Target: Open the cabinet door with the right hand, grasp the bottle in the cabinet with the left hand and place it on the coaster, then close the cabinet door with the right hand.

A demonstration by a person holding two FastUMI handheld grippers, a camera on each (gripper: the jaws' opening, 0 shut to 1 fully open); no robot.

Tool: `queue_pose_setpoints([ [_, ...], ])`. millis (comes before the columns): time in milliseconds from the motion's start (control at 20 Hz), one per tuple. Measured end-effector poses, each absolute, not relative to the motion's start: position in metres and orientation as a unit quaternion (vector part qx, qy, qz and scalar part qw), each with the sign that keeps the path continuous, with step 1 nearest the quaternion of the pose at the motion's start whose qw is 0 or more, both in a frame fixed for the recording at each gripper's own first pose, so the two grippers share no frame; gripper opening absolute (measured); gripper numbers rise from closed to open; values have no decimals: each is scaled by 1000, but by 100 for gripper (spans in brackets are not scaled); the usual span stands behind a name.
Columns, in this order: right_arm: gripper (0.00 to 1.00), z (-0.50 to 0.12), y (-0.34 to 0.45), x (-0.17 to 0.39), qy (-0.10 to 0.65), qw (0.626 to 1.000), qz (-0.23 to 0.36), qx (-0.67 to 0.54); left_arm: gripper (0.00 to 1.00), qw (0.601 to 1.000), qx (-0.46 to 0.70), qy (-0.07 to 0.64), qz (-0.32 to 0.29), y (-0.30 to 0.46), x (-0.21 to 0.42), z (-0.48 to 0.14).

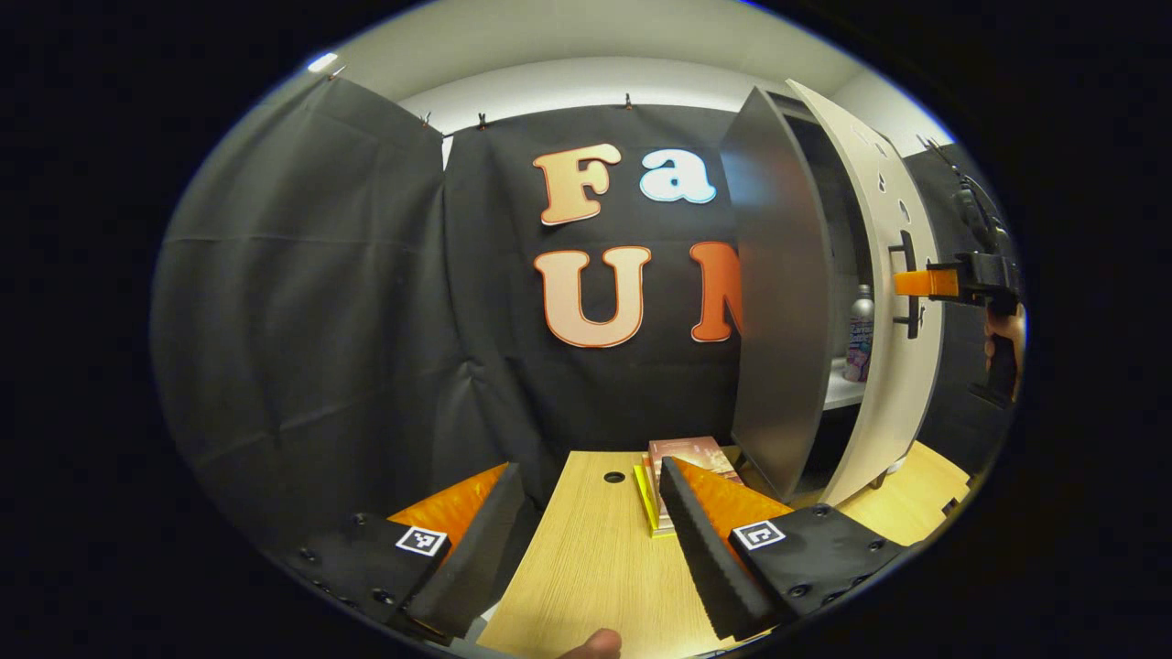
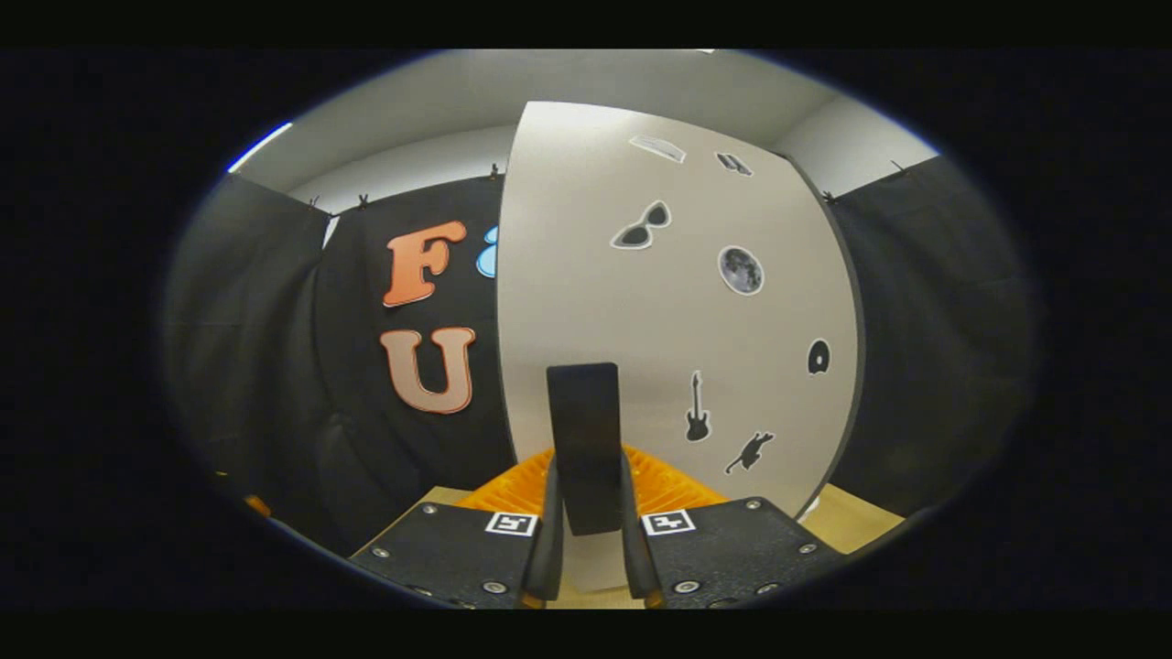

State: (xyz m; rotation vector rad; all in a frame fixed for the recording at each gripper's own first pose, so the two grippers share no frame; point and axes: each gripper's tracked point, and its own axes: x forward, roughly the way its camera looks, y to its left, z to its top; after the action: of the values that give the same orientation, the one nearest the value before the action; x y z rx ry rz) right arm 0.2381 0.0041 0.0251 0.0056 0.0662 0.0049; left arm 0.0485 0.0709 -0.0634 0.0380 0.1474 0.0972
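At worktop's far right corner, right gripper [image 2: 586, 540] clamps the black bar handle [image 2: 583, 439] of pale sticker-dotted cabinet door [image 2: 641, 311], part open. Silver labelled bottle [image 1: 861, 334] sits on shelf inside. Left gripper [image 1: 586, 522] wide open, empty. Next: swing door wider, then L reaches in.

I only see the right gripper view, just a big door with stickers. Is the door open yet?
Observer: Yes. In the left gripper view the cabinet door stands open.
Operator: Is there a bottle inside?
Observer: Yes, a bottle stands upright on the shelf inside.
Operator: What's my other gripper doing?
Observer: The left gripper is open, over the table, well short of the cabinet.
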Motion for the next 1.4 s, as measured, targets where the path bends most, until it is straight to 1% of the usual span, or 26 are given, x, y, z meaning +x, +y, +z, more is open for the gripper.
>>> queue_pose_setpoints([
  [50,27,25,2,233,34,999,7,8,100,996,21,74,45,60,38,-62],
  [100,22,26,0,224,32,999,12,11,98,996,23,77,42,51,31,-63],
  [150,24,25,-5,215,31,999,15,8,98,996,24,78,40,42,23,-61],
  [250,22,25,-20,185,33,999,21,16,98,996,30,77,37,23,10,-57],
  [300,22,26,-32,170,30,999,23,18,94,996,36,74,36,13,2,-54],
  [350,24,27,-37,163,27,999,26,18,95,996,40,70,34,2,-4,-50],
  [400,24,28,-40,160,25,999,29,22,94,996,44,67,31,-10,-12,-48],
  [500,24,30,-53,147,25,999,33,26,98,996,49,65,28,-33,-23,-44],
  [550,22,31,-61,142,24,999,35,25,99,996,49,65,26,-44,-29,-43],
  [600,24,32,-69,135,23,999,36,26,100,996,48,65,25,-54,-33,-43],
  [650,23,32,-77,130,22,999,35,26,100,996,49,67,22,-64,-37,-44],
  [700,26,33,-84,124,19,999,34,25,100,996,50,70,20,-74,-42,-46],
  [750,23,34,-91,119,18,999,32,24,100,996,51,73,19,-82,-46,-46],
  [800,23,35,-98,113,18,999,30,24,100,996,51,75,16,-92,-51,-48],
  [850,23,35,-105,108,19,999,29,26,94,996,52,74,15,-100,-54,-47],
  [900,20,35,-111,105,20,999,28,28,100,996,52,72,14,-108,-57,-45],
  [950,23,36,-119,100,20,999,23,27,94,996,51,70,13,-115,-58,-46],
  [1000,18,37,-127,96,20,999,19,25,94,996,50,72,11,-123,-61,-46],
  [1100,16,38,-143,92,18,999,7,28,94,996,46,76,7,-136,-66,-49],
  [1150,14,37,-150,91,20,999,3,35,98,996,45,78,5,-141,-66,-49],
  [1200,12,39,-158,89,18,999,-2,39,94,996,46,79,5,-146,-68,-50],
  [1300,10,40,-176,88,17,999,-12,39,95,996,46,79,4,-155,-68,-49],
  [1350,5,39,-183,88,19,999,-13,38,95,996,46,78,3,-159,-68,-49],
  [1400,9,39,-189,87,21,999,-14,43,95,996,47,79,2,-162,-68,-48],
])
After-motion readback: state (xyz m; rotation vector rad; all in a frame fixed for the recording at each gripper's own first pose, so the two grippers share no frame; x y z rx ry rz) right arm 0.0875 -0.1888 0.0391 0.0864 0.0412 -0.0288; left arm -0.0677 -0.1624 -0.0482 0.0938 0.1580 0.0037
